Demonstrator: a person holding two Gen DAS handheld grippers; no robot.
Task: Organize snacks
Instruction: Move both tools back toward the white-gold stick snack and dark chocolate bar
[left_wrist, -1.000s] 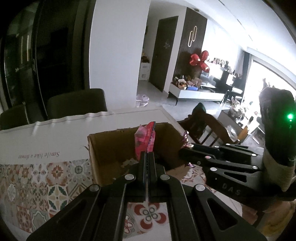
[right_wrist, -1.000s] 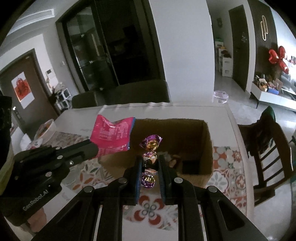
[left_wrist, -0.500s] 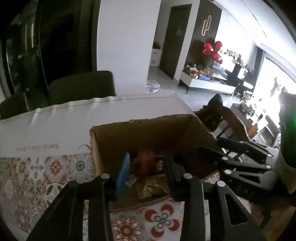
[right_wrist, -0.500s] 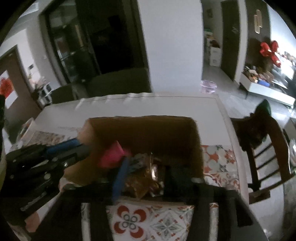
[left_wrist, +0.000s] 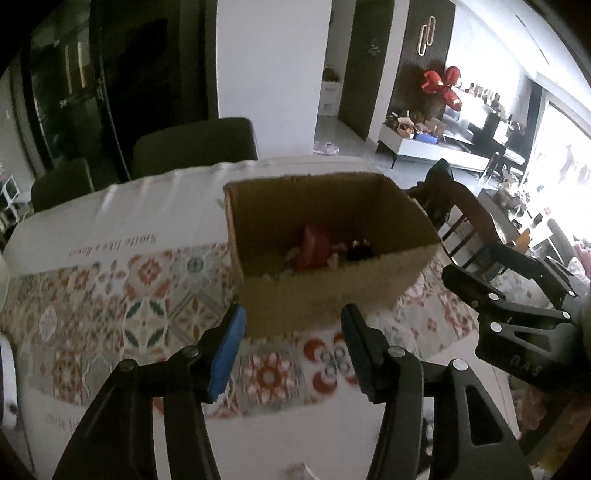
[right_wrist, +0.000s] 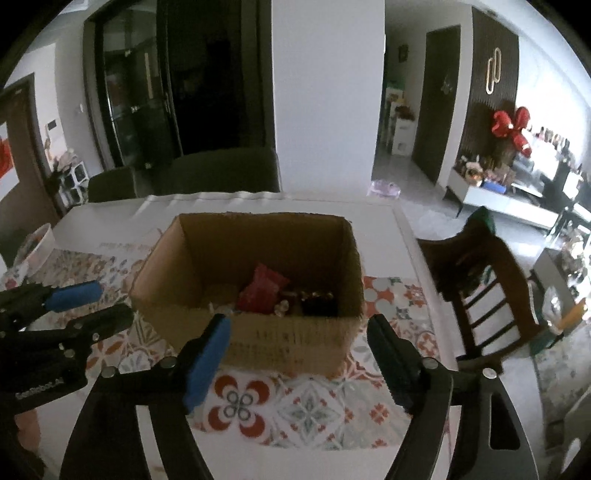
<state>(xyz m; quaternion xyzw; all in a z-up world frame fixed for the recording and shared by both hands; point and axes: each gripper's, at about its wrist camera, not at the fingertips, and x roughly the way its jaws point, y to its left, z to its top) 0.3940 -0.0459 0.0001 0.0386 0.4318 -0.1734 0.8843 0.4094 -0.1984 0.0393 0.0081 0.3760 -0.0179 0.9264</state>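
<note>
An open cardboard box (left_wrist: 332, 295) (right_wrist: 288, 339) stands on the patterned tablecloth. Inside it lie a red-pink snack packet (left_wrist: 314, 245) (right_wrist: 260, 290), a dark sweet (right_wrist: 319, 304) and several small wrapped pieces. My left gripper (left_wrist: 293, 321) hangs in front of the box's near wall, its jaws opening with nothing between them. My right gripper (right_wrist: 299, 332) is also before the near wall, jaws opening wide and empty. Each gripper shows in the other's view, the right one (left_wrist: 517, 295) at the right edge, the left one (right_wrist: 70, 306) at the left edge.
A white table (right_wrist: 402, 236) carries a tiled-pattern cloth (right_wrist: 306, 406). A wooden chair (right_wrist: 480, 288) stands at the right side, dark chairs (right_wrist: 221, 170) at the far side. A white bowl (right_wrist: 33, 243) sits at the far left of the table.
Both grippers were shut, the left on a pink packet and the right on a purple-gold sweet. Both let go over the box, the snacks dropped in, and the grippers drew back to its near side.
</note>
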